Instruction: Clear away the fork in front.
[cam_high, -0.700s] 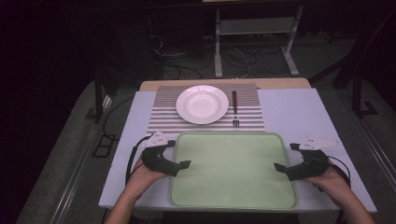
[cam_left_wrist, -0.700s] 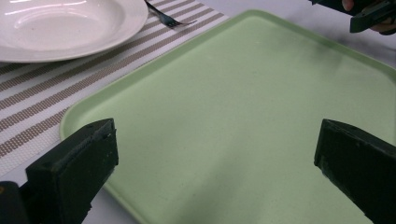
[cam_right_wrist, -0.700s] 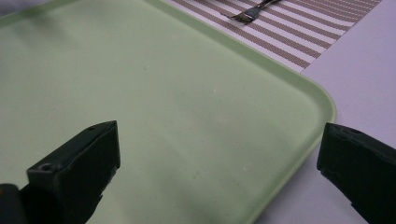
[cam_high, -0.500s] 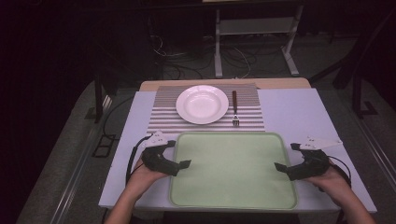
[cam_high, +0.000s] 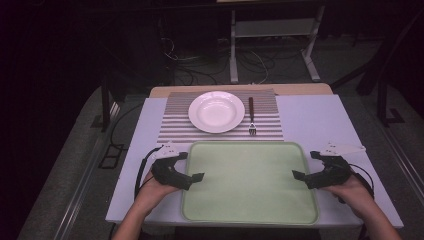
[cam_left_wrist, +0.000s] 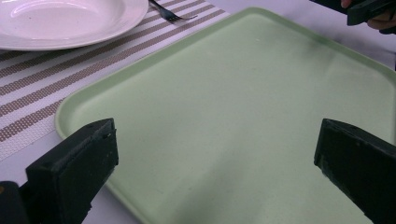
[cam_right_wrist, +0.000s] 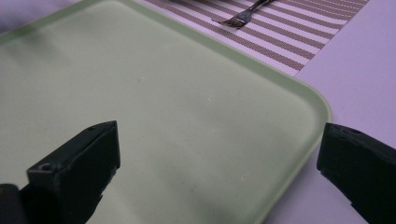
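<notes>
A light green tray (cam_high: 250, 185) was seen lying flat on the near half of the white surface (cam_high: 310, 120), empty. The left gripper (cam_high: 192, 170) was held at the tray's left edge, its jaws spread wide; in the left gripper view the near-left corner of the tray (cam_left_wrist: 224, 116) was framed between the two jaws, one jaw over the rim, the other over the tray floor. Contact with the tray could not be confirmed. The right gripper (cam_high: 306, 169) was held at the tray's right edge, jaws also wide apart; in the right gripper view the tray's corner (cam_right_wrist: 187, 116) lay between the jaws, with one jaw out over the bare surface just past the rim. Beyond the tray, a striped placemat (cam_high: 175, 127) was noted, carrying a white plate (cam_high: 216, 111) and a fork (cam_high: 251, 116) just beside it, apart from the tray. The plate was cut off at the frame top in the left gripper view; the fork handle was cut off in both gripper views. Jaw tips were cropped by the frame bottoms.
</notes>
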